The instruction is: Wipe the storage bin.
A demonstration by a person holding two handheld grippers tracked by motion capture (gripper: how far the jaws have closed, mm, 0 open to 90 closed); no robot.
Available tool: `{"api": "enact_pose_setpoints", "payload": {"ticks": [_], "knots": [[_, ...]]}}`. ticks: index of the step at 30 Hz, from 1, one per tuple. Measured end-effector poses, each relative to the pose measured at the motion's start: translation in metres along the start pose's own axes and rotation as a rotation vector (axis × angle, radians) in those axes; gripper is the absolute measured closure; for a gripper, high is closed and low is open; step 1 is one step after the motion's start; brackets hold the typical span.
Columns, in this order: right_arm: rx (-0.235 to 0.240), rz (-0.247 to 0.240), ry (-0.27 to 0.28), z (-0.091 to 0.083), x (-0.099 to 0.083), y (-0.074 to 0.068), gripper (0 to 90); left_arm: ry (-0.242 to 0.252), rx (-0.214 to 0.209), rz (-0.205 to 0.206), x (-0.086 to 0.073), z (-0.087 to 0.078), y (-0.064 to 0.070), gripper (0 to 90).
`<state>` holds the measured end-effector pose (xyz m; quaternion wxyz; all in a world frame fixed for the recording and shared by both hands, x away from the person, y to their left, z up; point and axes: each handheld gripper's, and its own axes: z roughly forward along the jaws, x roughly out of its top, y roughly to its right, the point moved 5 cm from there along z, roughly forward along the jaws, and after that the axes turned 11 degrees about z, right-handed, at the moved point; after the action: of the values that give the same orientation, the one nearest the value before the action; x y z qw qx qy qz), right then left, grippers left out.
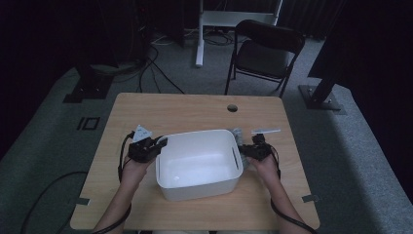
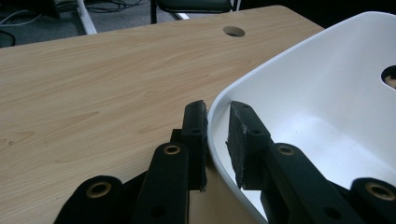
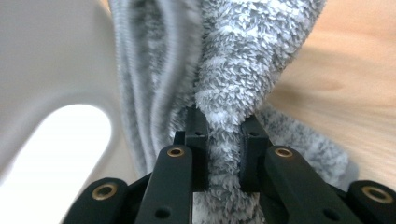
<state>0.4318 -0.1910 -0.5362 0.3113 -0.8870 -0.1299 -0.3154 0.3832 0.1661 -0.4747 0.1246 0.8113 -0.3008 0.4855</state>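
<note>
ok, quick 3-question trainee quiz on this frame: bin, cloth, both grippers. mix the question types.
1. True or false: the right gripper has its fingers closed on a fluffy grey cloth.
2. Multiple choice: where do the left gripper fingers stand on the white bin? A) flat on the bin floor B) either side of its rim, one outside and one inside C) on the table, far from it
3. Fill in: the cloth hangs beside the bin's ____ slot.

Key: 1 true; 2 B; 3 handle
</note>
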Motion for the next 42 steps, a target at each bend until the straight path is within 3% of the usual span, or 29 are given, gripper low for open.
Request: {"api": "enact_pose_setpoints", "payload": {"ticks": [7,13,17,19,24,27,32,33,35,42], "knots": [[0.036,-0.025,0.090,-0.049,0.002,-0.010,78.5,0.002,0.001,-0.002,0.000,0.000,0.000,76.8],[0.103,-0.062,0.161,-0.091,-0.010,-0.027,78.4,0.000,0.002,-0.002,0.000,0.000,0.000,76.8],[0.145,-0.112,0.179,-0.108,-0.022,-0.041,78.4,0.000,0.003,-0.003,0.000,0.000,0.000,76.8],[0.138,-0.136,0.173,-0.116,-0.028,-0.046,78.3,-0.001,0.004,-0.001,0.000,0.000,0.000,76.9],[0.184,-0.140,0.196,-0.135,-0.036,-0.054,78.3,0.000,0.005,-0.001,0.000,0.000,0.001,76.9],[0.201,-0.148,0.189,-0.136,-0.041,-0.059,78.2,-0.002,0.003,0.000,0.000,0.000,0.001,76.9],[0.196,-0.154,0.125,-0.114,-0.051,-0.061,78.3,-0.004,0.007,0.004,0.001,0.000,0.001,76.9],[0.190,-0.162,0.115,-0.109,-0.053,-0.063,78.3,-0.005,0.007,0.005,0.001,0.000,0.001,76.9],[0.137,-0.189,0.104,-0.103,-0.054,-0.064,78.4,-0.008,0.010,0.009,0.001,0.000,0.001,77.0],[0.119,-0.163,0.058,-0.087,-0.058,-0.060,78.7,-0.013,0.023,0.010,0.002,0.001,0.003,77.1]]}}
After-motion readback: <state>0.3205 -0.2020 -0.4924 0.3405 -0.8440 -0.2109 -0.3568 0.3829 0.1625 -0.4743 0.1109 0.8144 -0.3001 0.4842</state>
